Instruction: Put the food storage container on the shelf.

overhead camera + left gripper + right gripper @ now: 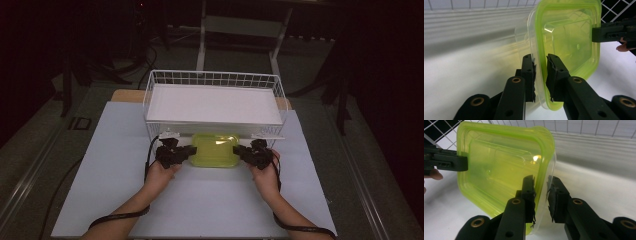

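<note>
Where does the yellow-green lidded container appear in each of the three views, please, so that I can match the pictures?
High view: the container lies at centre, just in front of the white wire basket, between the left tongs and the right tongs.
Left gripper view: the container is at upper centre-right, its edge between the jaws.
Right gripper view: it is at upper centre-left, its edge between the jaws.
Shared landmark: the basket's wire grid.

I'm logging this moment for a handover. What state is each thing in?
Yellow-green container: lid on, gripped at both ends, no contents seen through its walls.
Left hand-held gripper: jaws astride the container's rim.
Right hand-held gripper: jaws astride the opposite rim.
White wire basket: upright, a flat white sheet inside.
</note>
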